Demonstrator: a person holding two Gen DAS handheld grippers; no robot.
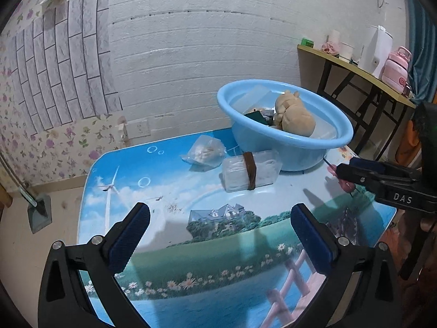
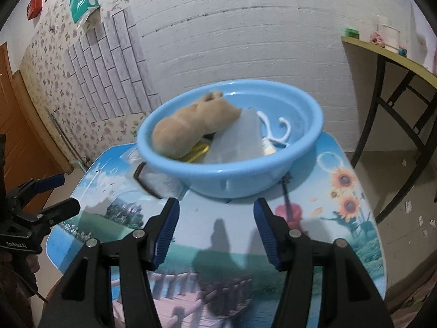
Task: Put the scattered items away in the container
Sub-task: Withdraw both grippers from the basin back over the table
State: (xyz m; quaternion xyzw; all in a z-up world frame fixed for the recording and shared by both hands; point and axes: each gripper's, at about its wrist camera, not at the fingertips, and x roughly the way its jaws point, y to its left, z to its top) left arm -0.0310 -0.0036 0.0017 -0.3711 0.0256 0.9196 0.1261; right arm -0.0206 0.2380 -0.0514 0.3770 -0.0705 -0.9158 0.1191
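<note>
A light blue basin (image 1: 284, 134) stands toward the far end of a desk (image 1: 169, 191) covered with a printed landscape scene. Inside the basin lie a tan plush toy (image 1: 293, 114), some translucent plastic pieces (image 2: 237, 139), a white cord (image 2: 275, 129), a yellow item (image 2: 198, 153) half hidden under the toy, and a dark green packet (image 1: 255, 116).

Two things lie outside the basin, both on its left side as the left wrist view shows it. A clear packet bound by a brown band (image 1: 250, 170) lies on the desk right against the basin's outer wall. A smaller clear bag with pale contents (image 1: 204, 151) lies just beyond that packet, near the basin but apart from it.

The left hand-held gripper (image 1: 220, 216) hangs over the desk on the near side of the basin, its blue-padded jaws spread as wide as they go, with nothing between them.

The right hand-held gripper (image 2: 215, 210) points at the basin's near wall from just in front of it. Its jaws stand moderately apart and nothing is between them; the pads touch nothing.

Beyond the basin, to its right, a second desk (image 1: 352, 65) with black legs carries a white kettle (image 1: 378, 52) and a pink bottle (image 1: 396, 68).
</note>
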